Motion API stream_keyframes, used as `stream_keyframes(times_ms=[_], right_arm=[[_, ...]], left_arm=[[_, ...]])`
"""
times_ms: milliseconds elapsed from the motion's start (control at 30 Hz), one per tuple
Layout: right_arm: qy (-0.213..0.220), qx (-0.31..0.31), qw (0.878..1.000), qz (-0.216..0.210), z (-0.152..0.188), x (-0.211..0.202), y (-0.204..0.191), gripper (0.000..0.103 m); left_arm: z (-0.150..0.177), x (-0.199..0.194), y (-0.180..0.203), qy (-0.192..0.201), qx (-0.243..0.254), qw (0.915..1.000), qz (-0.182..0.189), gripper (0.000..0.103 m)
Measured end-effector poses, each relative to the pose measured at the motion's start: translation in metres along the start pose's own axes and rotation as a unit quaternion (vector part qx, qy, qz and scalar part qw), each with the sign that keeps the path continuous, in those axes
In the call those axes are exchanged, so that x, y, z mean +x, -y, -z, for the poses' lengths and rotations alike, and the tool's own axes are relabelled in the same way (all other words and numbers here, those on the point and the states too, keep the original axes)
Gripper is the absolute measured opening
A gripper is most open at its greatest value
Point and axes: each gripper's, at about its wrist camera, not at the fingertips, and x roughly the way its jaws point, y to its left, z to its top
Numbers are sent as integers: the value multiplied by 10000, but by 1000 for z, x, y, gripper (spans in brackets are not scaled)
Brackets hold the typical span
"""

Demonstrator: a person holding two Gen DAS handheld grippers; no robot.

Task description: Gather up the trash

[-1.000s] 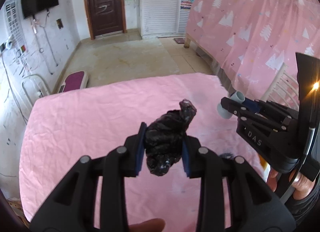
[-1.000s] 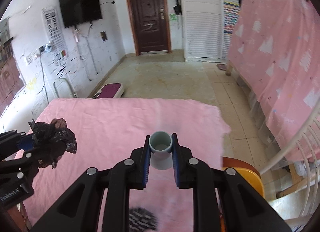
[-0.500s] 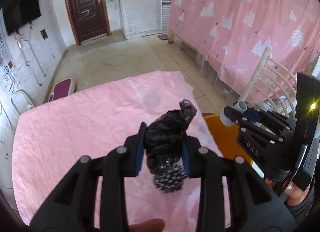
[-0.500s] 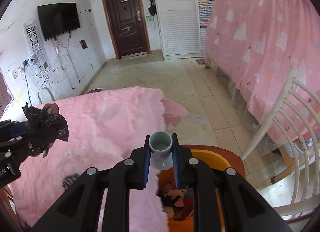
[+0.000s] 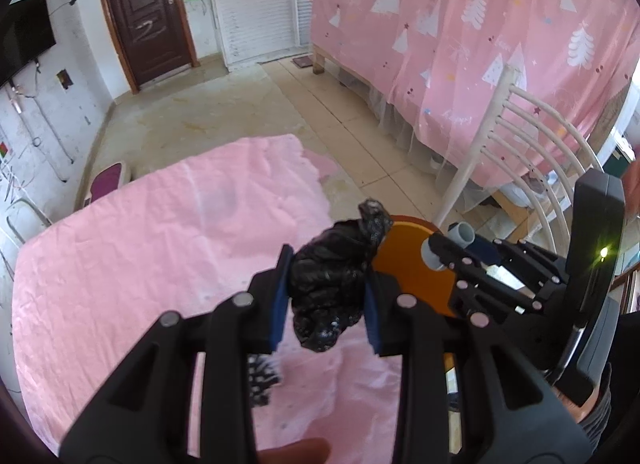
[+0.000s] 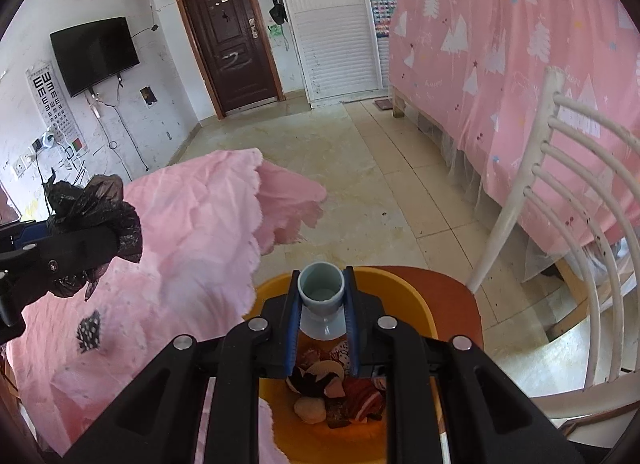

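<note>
My left gripper [image 5: 326, 300] is shut on a crumpled black plastic bag [image 5: 336, 284] and holds it over the right edge of the pink tablecloth [image 5: 140, 248]. In the right wrist view the same bag [image 6: 92, 208] shows at the left in the left gripper [image 6: 86, 240]. My right gripper [image 6: 322, 306] is shut on a small grey-blue cup [image 6: 321, 290], upright above an orange bin [image 6: 408, 296] that holds several scraps [image 6: 332, 388]. From the left wrist view the right gripper [image 5: 448, 250] with the cup [image 5: 460, 236] hangs over the bin [image 5: 412, 268].
A black-and-white spotted scrap [image 5: 262, 378] lies on the cloth near the table's front right; it also shows as a spotted scrap [image 6: 88, 330] in the right wrist view. A white chair [image 6: 572, 200] stands right of the bin. A pink curtain [image 6: 520, 44] hangs behind it.
Both grippers have swung right from above the tabletop toward the table's right edge. The orange bin has come into view and now lies under the cup. Both grips are unchanged.
</note>
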Motion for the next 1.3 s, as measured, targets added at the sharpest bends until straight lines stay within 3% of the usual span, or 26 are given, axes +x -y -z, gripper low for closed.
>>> stream_keyframes(times_ms=[367,467,533,633,1000,1300], right_arm=[[-196,186,9994,-199,13,10,16,9],[-221,257,9992,-214,15,11,19,10],[-223,268,9992,-215,16,11,19,10],[-238,280,9991,-208,18,10,19,10],[-203,208,9995,-92,12,2,5,10],[-68,-65,10000,33,-4,-11,-33,10]], left_arm=[[-4,18,31,-98,131,9992,351,31],[-5,21,33,-147,106,9988,451,37],[-6,21,34,-135,83,9988,457,47],[-6,20,33,-116,59,9989,456,49],[-3,-2,8,87,-127,9984,544,49],[7,-33,-35,421,-382,9973,455,49]])
